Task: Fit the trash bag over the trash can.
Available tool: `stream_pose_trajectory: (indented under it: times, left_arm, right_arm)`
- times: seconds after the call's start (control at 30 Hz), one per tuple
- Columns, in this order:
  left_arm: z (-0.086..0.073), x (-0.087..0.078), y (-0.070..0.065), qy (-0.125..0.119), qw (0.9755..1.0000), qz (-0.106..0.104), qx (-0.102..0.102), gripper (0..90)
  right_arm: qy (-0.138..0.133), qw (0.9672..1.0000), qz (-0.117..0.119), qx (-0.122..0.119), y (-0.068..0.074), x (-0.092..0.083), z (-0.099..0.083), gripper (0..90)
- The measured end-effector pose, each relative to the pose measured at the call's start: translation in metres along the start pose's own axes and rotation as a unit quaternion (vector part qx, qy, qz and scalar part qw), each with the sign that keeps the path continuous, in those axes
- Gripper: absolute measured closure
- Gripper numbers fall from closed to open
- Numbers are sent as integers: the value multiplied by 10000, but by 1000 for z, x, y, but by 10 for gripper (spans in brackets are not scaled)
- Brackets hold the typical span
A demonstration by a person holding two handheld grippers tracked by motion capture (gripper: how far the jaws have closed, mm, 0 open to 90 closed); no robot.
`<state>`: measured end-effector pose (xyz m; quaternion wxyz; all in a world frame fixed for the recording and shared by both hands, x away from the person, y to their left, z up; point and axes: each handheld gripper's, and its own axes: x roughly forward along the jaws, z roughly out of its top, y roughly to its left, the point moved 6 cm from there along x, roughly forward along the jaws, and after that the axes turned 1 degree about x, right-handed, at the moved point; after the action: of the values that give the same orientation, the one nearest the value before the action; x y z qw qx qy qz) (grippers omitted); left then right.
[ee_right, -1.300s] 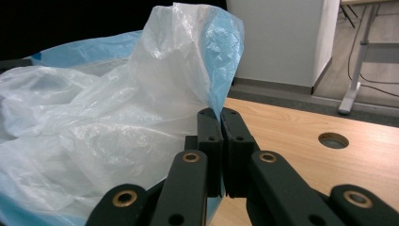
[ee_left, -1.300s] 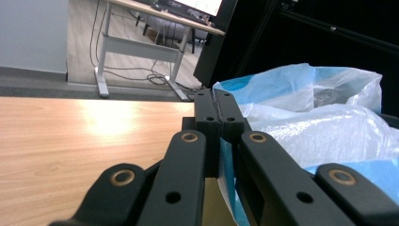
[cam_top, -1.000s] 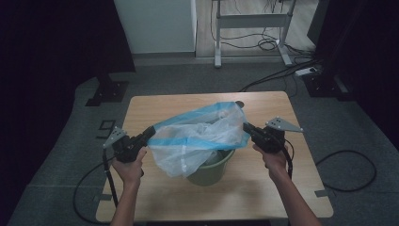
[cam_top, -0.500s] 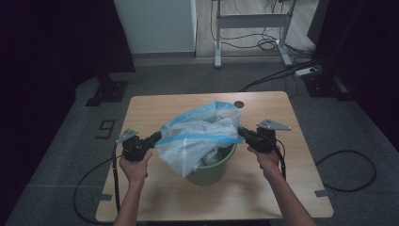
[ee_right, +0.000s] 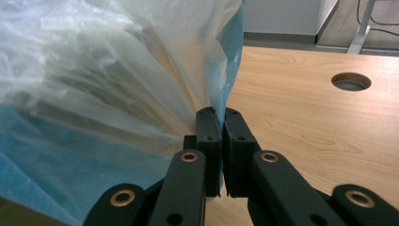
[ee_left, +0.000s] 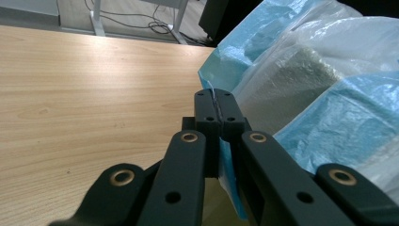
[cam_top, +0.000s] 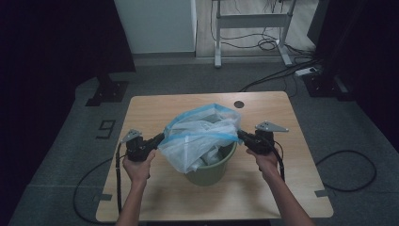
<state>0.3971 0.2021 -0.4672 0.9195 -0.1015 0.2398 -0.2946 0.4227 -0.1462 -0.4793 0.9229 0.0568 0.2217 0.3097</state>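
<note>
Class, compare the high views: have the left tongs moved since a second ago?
Yes. The left tongs, shut on the bag, have come down and toward the table's near edge.

One readable mark: a pale floor marking (cam_top: 107, 128) on the grey floor just left of the surface (cam_top: 155, 106), seen in the high view. It reads as the digit 9, or a 6 if taken from the other side; which way it is meant cannot be told. No other text, label, brand or number can be read in the high view. The left gripper view and the right gripper view carry no legible lettering.
</note>
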Motion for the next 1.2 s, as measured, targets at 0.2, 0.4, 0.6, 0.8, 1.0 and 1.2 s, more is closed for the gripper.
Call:
stream_pose_trajectory:
  times: [0.2,0.4,0.6,0.8,1.0,1.2]
  left_arm:
    - [-1,7,4,100,9999,-30,-137,896]
    - [-1,13,9,275,9993,11,-242,895]
    - [-1,17,11,375,9989,47,-282,895]
    - [-2,15,11,338,9992,63,-218,896]
    - [-1,9,12,213,9996,67,-163,895]
    - [3,4,9,134,9998,58,-112,893]
  right_arm:
    - [32,10000,6,-14,0,4,-1,858]
    - [95,10000,-22,8,-1,7,-2,858]
    - [124,9999,-72,13,-4,7,-3,858]
    - [79,9998,-172,-11,-7,4,-2,840]
    - [-515,9973,-463,-222,-5,-21,13,604]
    - [-869,9943,-341,-513,14,-49,27,496]
